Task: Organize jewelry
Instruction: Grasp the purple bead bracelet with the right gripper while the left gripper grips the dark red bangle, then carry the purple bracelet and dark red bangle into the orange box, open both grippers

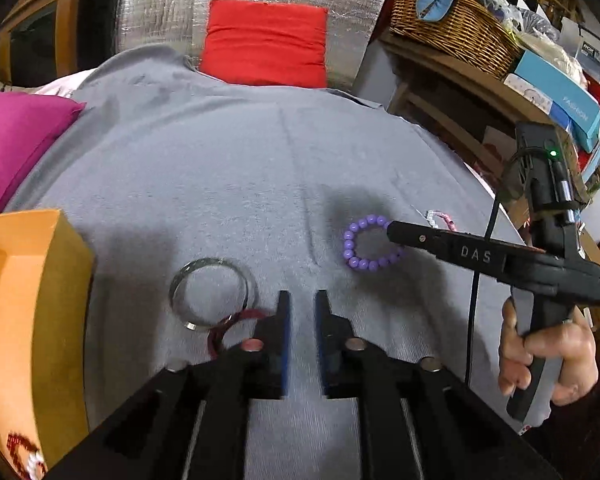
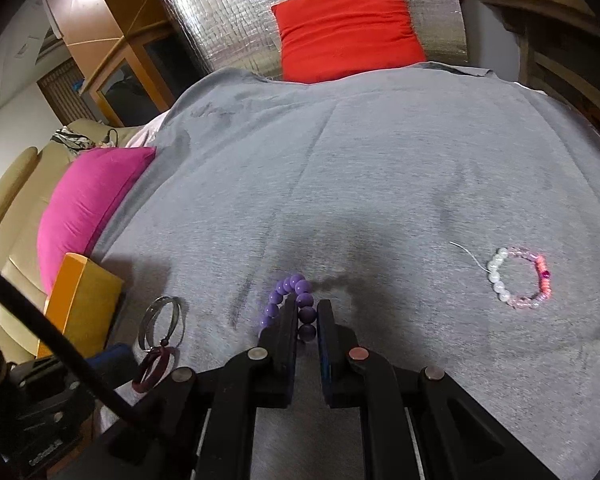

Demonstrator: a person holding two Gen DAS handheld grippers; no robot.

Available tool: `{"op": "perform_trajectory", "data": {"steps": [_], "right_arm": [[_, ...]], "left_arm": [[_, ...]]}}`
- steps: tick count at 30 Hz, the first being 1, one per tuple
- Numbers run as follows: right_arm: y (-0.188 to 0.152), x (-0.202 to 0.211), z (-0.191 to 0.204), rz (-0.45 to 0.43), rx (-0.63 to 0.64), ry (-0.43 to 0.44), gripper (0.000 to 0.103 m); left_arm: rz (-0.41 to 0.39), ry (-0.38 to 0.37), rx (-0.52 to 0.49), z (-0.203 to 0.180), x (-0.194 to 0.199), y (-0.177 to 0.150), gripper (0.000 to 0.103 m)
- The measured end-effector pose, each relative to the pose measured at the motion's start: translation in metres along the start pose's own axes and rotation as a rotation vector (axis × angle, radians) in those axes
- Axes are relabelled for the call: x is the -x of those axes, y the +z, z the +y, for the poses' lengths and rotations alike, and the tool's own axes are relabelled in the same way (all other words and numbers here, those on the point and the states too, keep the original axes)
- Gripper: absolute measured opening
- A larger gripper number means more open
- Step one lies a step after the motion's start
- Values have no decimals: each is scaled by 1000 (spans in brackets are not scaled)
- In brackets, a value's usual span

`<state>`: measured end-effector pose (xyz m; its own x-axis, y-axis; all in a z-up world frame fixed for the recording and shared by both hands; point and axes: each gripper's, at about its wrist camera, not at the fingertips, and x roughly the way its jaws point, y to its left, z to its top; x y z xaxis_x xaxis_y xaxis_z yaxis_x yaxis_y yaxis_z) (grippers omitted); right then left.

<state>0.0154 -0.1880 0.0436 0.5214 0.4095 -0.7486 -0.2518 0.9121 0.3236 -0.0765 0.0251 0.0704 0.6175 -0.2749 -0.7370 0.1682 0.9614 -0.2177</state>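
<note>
Right gripper (image 2: 305,312) clamped on purple bead bracelet (image 2: 296,304), lower centre of right wrist view. Left gripper (image 1: 302,300) slightly parted, empty. Risk: round beads slipping from pads, dropping short of orange box (image 1: 32,300) at left edge.

Each fisheye camera sits just behind its own hand-held gripper and looks forward and steeply down along the fingers, close over the grey cloth (image 1: 220,168). The left view faces across the cloth and catches the right hand-held gripper (image 1: 392,232) at its right edge. Both views share the purple bead bracelet (image 2: 292,300), silver bangle (image 1: 212,292), orange box (image 2: 80,300) and red cushion (image 2: 348,28).
</note>
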Motion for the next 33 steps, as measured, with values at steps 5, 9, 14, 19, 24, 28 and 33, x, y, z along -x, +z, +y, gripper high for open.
{"op": "perform_trajectory", "data": {"steps": [5,9,14,19,24,28,33], "right_arm": [[-2,7,-10,-1,-8,2,10],[-6,8,-17,8,-21,5,10],[-9,9,-19,17,-15,4,10],[-10,9,-19,17,-9,4,10],[-8,7,-14,15,-7,16,10],[-9,9,-7,8,10,23,10],[-10,12,-1,4,18,29,11]], "left_arm": [[-1,62,43,11,10,-17,62],[52,93,70,14,0,-27,66],[100,106,180,24,-24,-29,67],[77,125,194,25,-40,-22,66],[66,129,175,20,-44,-21,30],[58,117,170,18,-38,-27,14],[54,100,147,12,-25,-38,10]]}}
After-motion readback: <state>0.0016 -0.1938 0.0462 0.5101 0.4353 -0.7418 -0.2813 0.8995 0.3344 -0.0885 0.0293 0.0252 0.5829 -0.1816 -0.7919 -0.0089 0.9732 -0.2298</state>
